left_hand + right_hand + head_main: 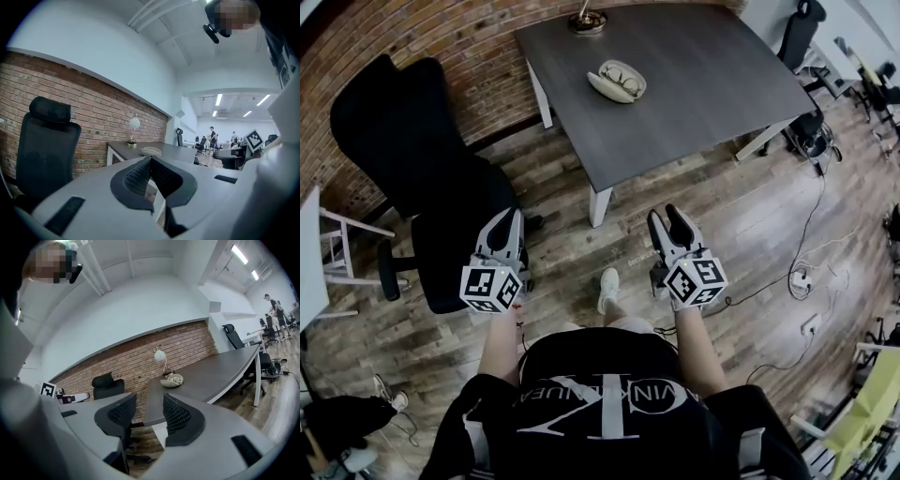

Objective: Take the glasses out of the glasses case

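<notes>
At 12 o'clock in the head view the top edge cuts the lamp (587, 21) off above its base. The glasses (625, 81) in the glasses case (602, 89) are too small for us to tell how their arms lie. At 9 o'clock a white table (309, 262) runs out of the picture. We see one shoe (607, 289); the other foot is hidden. In the left gripper view the glasses case is a pale speck on the surface (178, 151), open or closed we cannot tell, and the people (212, 136) at 3 o'clock are too small to make out.
</notes>
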`<state>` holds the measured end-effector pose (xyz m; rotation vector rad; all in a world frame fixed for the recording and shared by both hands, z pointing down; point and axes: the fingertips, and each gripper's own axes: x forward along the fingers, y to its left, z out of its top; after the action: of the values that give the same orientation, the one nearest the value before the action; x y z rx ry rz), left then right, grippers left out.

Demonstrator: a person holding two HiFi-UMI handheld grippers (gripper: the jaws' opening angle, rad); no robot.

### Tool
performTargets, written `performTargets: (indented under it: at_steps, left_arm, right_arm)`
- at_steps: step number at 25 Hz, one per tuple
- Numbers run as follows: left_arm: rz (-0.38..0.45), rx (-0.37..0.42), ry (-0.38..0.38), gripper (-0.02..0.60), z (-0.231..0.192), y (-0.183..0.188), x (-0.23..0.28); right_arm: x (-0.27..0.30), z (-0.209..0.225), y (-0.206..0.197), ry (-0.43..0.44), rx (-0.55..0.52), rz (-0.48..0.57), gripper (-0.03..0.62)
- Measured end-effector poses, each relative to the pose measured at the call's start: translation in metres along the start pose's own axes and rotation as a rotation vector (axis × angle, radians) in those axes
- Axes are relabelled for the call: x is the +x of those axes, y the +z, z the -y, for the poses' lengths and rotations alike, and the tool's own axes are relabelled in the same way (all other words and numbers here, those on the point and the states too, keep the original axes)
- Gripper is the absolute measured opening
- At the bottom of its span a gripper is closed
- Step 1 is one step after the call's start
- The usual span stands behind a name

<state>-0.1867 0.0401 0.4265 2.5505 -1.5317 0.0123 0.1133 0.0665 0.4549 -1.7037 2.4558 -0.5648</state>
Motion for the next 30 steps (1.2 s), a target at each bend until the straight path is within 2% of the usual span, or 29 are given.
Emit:
performTargets:
  at_steps: [13,20,24,30]
  left_arm:
    - [-0.016,0.012,0.02,0.015,0.008,0.013,0.088]
    - [-0.014,0.027,0.008,0.015,0.023,0.016,0.128]
    - [-0.017,0.039,0.0,0.015,0.029,0.018,0.137]
    - [-0.045,0.036,0.056,0.015,0.008,0.007,0.125]
  right_arm:
    - [0.063,0.06,0.03,0.048,0.013,-0.03,0.169]
    - [0.08,0.09,0.04,0.065,0.032,-0.029,0.169]
    - [0.09,0.098,0.041,0.081,0.055,-0.031,0.169]
    - [0.121,0.086,0.034,0.132,0.066,-0.06,0.169]
